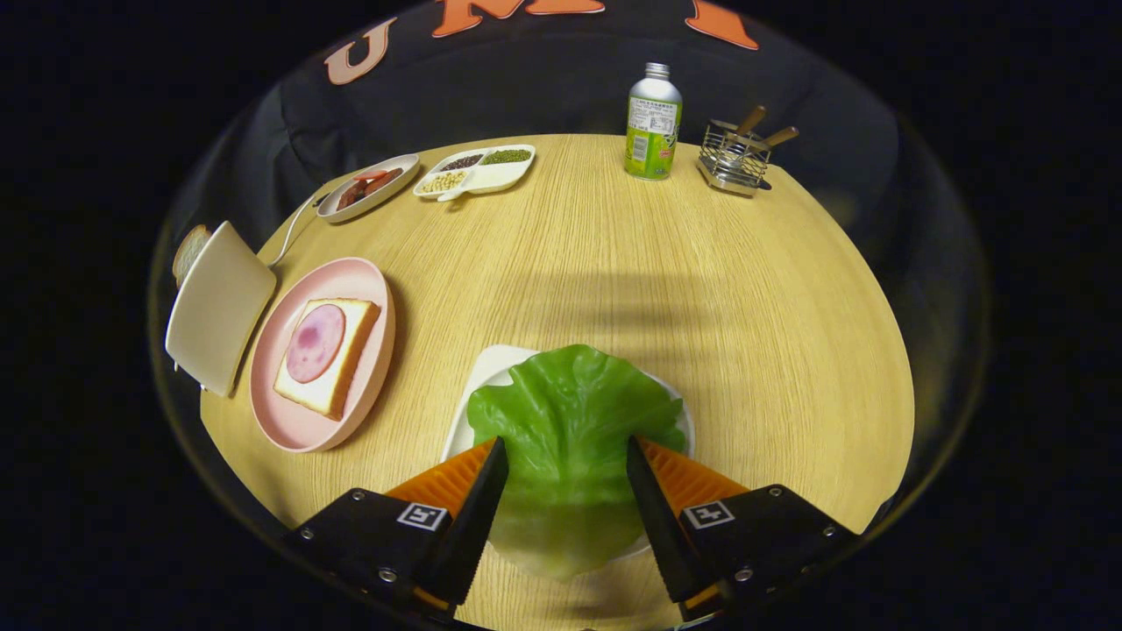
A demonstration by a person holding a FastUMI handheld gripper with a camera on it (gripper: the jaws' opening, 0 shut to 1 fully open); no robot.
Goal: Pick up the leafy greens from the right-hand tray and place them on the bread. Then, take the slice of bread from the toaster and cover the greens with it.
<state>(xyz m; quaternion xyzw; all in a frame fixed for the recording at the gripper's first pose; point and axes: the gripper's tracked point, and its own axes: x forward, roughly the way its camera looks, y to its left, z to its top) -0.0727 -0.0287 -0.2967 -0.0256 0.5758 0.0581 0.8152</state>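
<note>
A green lettuce leaf lies over the white tray near the table's front edge. My gripper has a finger on each side of the leaf and both press into it, so the leaf is pinched between them. Left of the tray stands a pink plate with a slice of bread topped by a round of ham. Beyond the plate, at the table's left edge, is the cream toaster with a bread slice poking out of its far side.
At the back left are a small oval dish of sausages and a divided dish of beans. A green-labelled bottle and a wire holder with wooden-handled utensils stand at the back right. The toaster's cord runs past the sausage dish.
</note>
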